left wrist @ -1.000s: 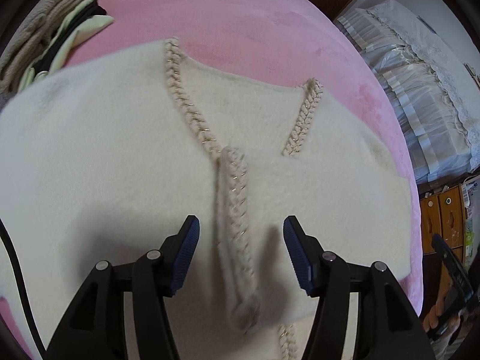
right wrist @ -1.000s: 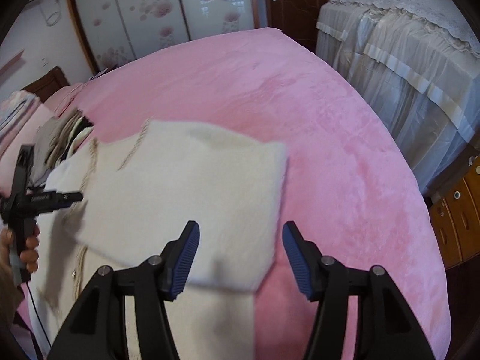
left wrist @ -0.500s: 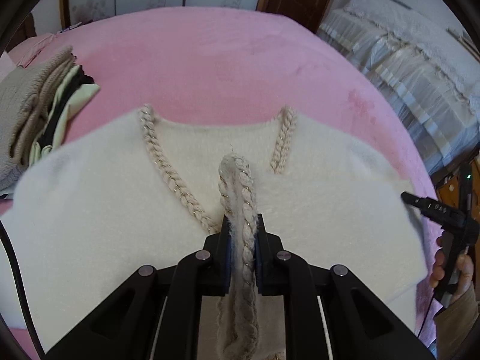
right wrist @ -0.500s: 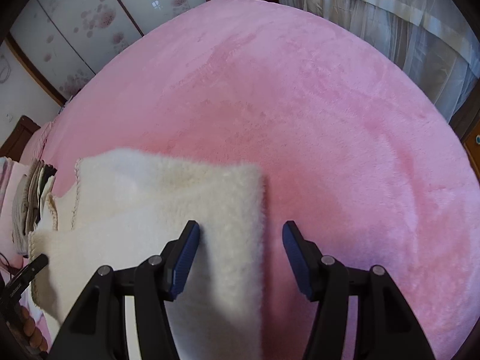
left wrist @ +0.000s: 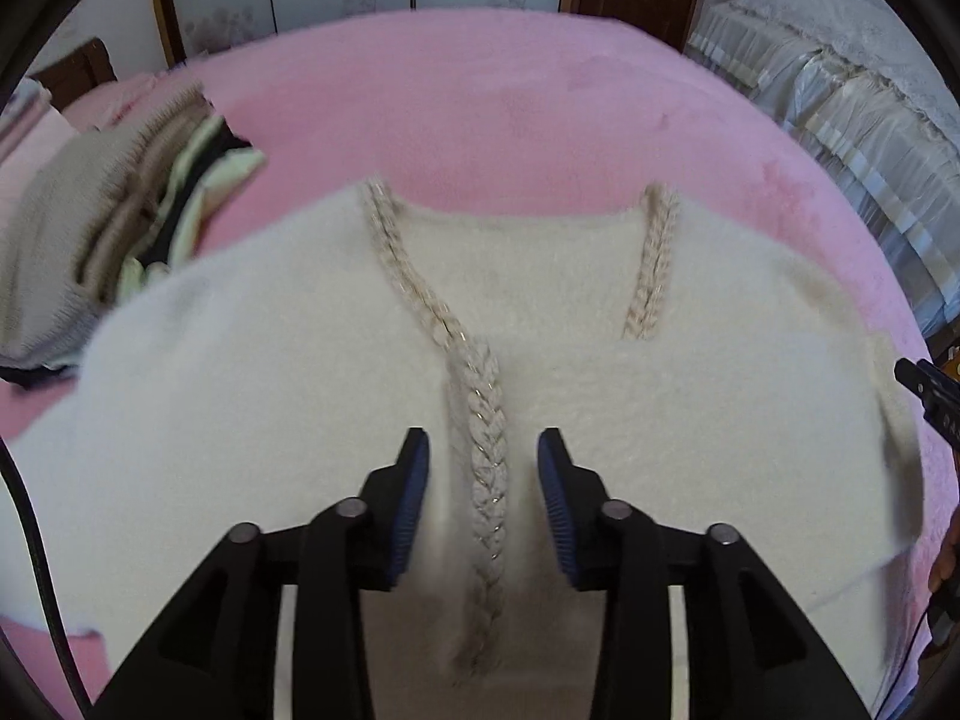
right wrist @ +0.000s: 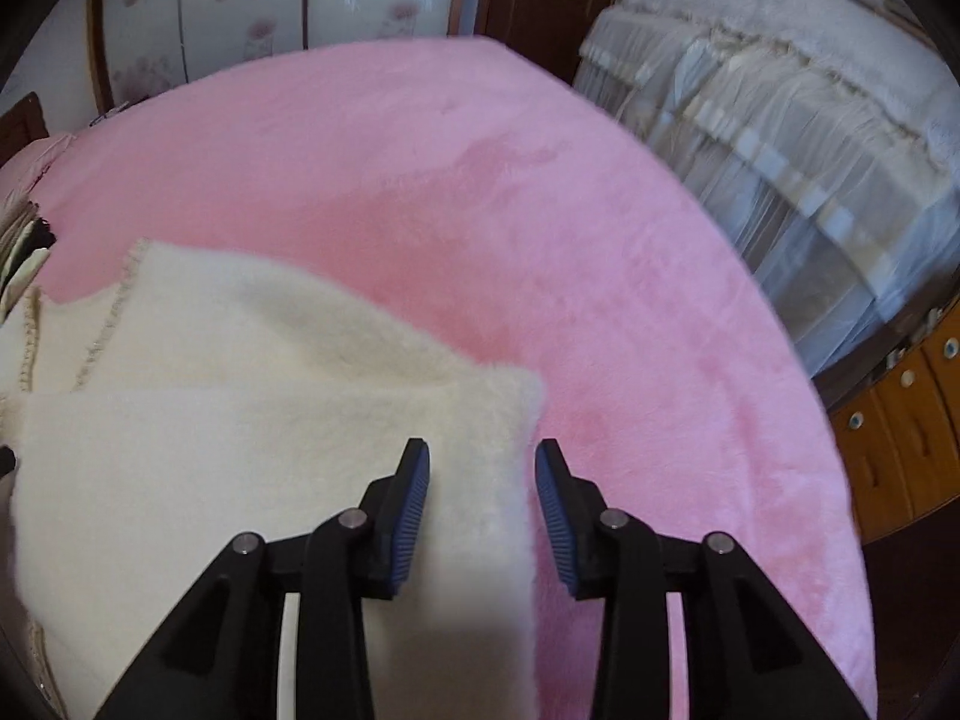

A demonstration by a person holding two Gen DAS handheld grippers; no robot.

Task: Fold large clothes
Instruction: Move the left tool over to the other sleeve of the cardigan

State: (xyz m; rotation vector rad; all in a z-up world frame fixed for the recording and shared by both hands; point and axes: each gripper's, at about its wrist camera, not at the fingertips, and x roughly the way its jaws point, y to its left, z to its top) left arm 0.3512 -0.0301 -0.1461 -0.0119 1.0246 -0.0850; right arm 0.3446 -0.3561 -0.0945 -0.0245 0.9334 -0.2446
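Note:
A fluffy cream cardigan with braided gold-thread trim lies on the pink bed, its right side folded over the front. My left gripper is open just above it, its jaws either side of the braided front edge. In the right wrist view the cardigan shows as folded layers. My right gripper is open, with the cardigan's right edge between the jaws. The tip of the right gripper shows at the right edge of the left wrist view.
A pile of folded clothes sits on the bed at the far left. A second bed with a cream frilled cover stands to the right. A wooden drawer unit is at the right, past the bed's edge.
My left gripper was shut on the braided trim half a second ago and has since opened, letting it drop flat. My right gripper stayed open and shifted along the cardigan's right edge.

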